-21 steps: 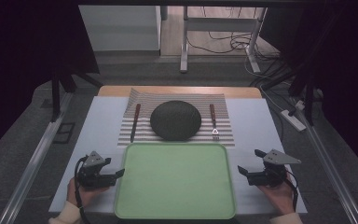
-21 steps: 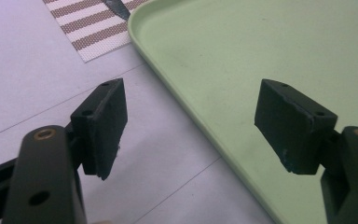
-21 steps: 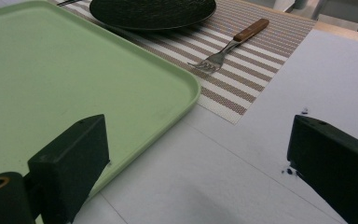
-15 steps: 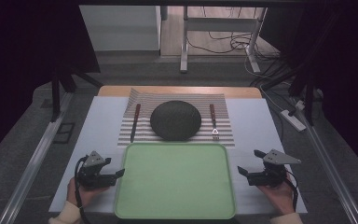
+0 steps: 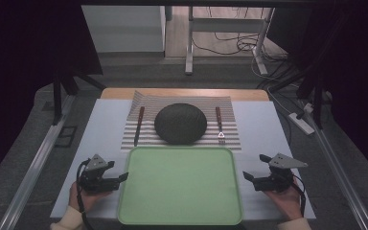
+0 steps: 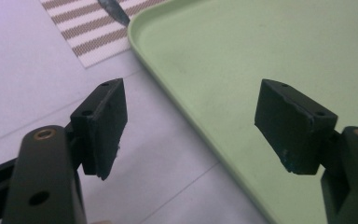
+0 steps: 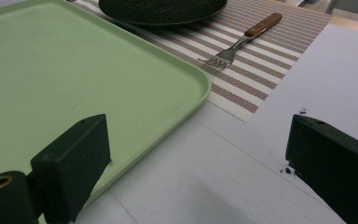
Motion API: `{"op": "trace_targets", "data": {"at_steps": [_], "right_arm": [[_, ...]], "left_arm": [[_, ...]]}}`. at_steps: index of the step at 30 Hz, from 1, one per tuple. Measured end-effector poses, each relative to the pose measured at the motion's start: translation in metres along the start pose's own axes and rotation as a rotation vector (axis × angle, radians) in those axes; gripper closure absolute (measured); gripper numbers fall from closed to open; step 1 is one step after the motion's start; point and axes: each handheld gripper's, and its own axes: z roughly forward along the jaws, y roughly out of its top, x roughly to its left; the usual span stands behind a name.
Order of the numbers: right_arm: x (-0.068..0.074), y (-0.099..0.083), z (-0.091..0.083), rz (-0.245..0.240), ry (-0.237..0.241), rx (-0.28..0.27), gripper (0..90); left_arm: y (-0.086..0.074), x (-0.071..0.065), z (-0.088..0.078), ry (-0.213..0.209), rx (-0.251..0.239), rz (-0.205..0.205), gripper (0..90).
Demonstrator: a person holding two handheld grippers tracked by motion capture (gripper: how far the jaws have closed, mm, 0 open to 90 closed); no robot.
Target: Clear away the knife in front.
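A light green tray (image 5: 179,184) lies bare at the table's near edge. Behind it a striped placemat (image 5: 146,136) carries a dark round plate (image 5: 180,123), a knife (image 5: 138,124) on its left and a wooden-handled fork (image 5: 219,123) on its right. My left gripper (image 5: 120,178) rests at the tray's left rim, open, its jaws straddling the rim (image 6: 186,121) with nothing between them. My right gripper (image 5: 247,176) is open beside the tray's right rim (image 7: 200,95), jaws wide apart over the white table surface. The fork (image 7: 242,44) and plate (image 7: 163,9) lie beyond it.
A white sheet (image 5: 263,129) covers the table, with a wooden edge (image 5: 182,93) at the back. Metal rails (image 5: 38,163) run along both sides. Desk legs and cables (image 5: 220,43) stand on the floor beyond.
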Motion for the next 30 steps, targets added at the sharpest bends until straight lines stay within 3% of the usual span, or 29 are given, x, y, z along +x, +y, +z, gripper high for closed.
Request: {"op": "trace_targets", "data": {"at_steps": [3,5,12,30], "right_arm": [[-0.003,0.0,0.003,0.006,0.005,0.0,6.7],[-0.005,0.002,0.005,0.025,0.022,-0.006,7.9],[-0.004,0.002,0.007,0.022,0.014,-0.003,7.9],[-0.001,0.001,0.008,0.012,0.019,0.016,8.0]], "left_arm": [[0.004,0.002,0.0,-0.001,-0.006,-0.004,26.3],[0.009,0.004,0.002,-0.003,-0.008,0.011,26.5],[0.031,0.003,0.008,-0.007,-0.029,0.043,26.4],[0.066,0.018,0.037,0.001,-0.002,0.083,26.8]]}}
